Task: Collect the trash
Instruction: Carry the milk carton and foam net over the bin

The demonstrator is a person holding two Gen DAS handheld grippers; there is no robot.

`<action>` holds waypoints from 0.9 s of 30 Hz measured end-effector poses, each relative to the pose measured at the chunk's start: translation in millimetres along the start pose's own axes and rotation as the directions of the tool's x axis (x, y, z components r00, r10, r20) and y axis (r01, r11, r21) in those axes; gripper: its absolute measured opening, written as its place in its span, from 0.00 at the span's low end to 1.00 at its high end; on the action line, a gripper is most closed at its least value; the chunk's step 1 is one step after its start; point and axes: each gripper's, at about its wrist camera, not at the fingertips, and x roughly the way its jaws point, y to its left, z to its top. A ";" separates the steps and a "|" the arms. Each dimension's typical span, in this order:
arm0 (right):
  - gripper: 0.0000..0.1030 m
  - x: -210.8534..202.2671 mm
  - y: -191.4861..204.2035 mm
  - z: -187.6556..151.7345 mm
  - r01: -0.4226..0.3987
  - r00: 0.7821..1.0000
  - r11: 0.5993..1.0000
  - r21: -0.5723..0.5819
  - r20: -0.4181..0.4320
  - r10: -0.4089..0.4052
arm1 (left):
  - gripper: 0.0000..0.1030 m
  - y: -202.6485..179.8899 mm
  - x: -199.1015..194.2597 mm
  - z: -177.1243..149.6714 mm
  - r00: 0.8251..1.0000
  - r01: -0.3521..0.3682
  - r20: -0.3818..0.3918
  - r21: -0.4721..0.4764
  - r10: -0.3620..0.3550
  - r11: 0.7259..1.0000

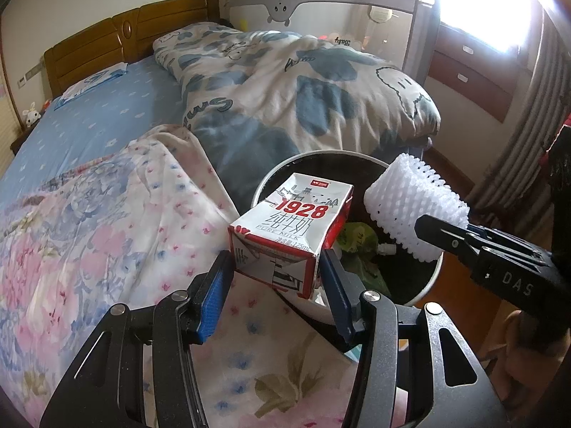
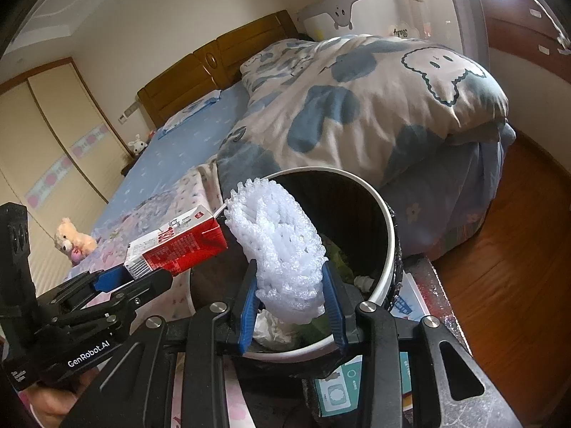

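My left gripper [image 1: 276, 271] is close to me, and its two blue fingers [image 1: 213, 301] squeeze the bottom end of a small milk carton [image 1: 291, 230]. The carton is red and white and says 1928 on it. It points away from me and tips up a little, with its far end over the near rim of the trash bin [image 1: 426, 285]. The gripper reaches forward, low over the flowery blanket [image 1: 107, 232] at the bed's near edge.

My right gripper [image 2: 291, 294] reaches in from the right side. Its blue fingers [image 2: 333, 301] pinch a white foam net sleeve [image 2: 282, 246], the soft kind that wraps fruit. The sleeve stands up between the fingers, right above the open bin [image 2: 387, 267]. From the right wrist view I see the left gripper [image 2: 137, 278] beside mine, holding the carton [image 2: 178, 246] out toward the bin's left rim.

Inside the bin there is crumpled white paper [image 2: 273, 326] and something green [image 1: 357, 239].

Past the bin, a puffy blue and white quilt [image 1: 303, 92] is piled on the bed. Farther back is the blue sheet [image 1: 100, 125], then the brown wooden headboard [image 1: 125, 42]. A teddy bear [image 2: 73, 240] sits on the bed's left edge.
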 end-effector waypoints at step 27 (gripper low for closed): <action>0.34 19.0 -8.4 18.4 0.019 0.998 1.000 -0.019 -0.052 -0.020 | 0.49 -18.4 19.2 13.4 1.000 -0.009 -0.017 0.043 0.010 0.999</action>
